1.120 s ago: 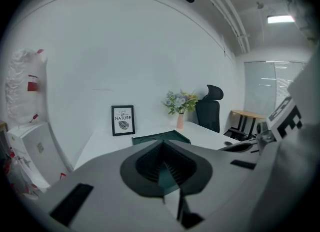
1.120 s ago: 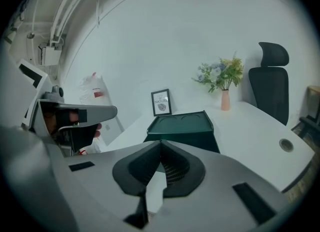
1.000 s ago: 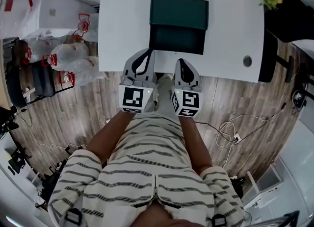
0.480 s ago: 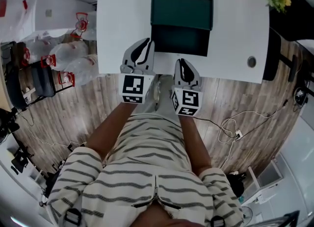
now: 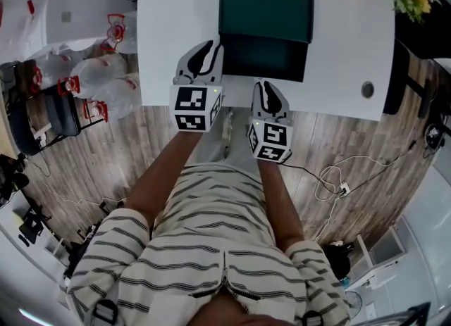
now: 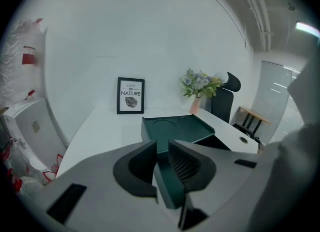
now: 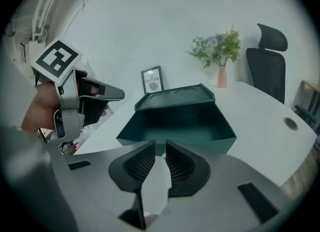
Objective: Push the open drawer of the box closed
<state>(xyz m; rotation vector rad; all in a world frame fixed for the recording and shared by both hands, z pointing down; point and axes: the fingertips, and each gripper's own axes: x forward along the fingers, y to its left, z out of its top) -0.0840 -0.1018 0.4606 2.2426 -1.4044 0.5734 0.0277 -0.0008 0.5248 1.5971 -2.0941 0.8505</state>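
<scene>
The dark green box (image 5: 266, 13) stands on the white table (image 5: 176, 15), and its drawer (image 5: 262, 60) is pulled out toward me. My left gripper (image 5: 208, 48) is over the table edge beside the drawer's front left corner, jaws a narrow gap apart with nothing pressed. In the left gripper view the drawer's side wall (image 6: 169, 188) shows through the left gripper (image 6: 162, 148). My right gripper (image 5: 263, 86) hovers just short of the drawer's front, jaws opening and empty. The right gripper view looks over the right gripper (image 7: 160, 148) into the empty drawer (image 7: 177, 126).
A framed picture (image 6: 130, 95) and a vase of flowers (image 7: 220, 50) stand at the table's far side. A cable hole (image 5: 366, 89) is at the table's right, a black chair (image 7: 270, 60) beyond it. Bags (image 5: 99, 78) and cables (image 5: 331, 177) lie on the wooden floor.
Both grippers have moved forward toward the table. The left one went further, from off the table edge to beside the drawer's left front corner. The drawer has not moved.
</scene>
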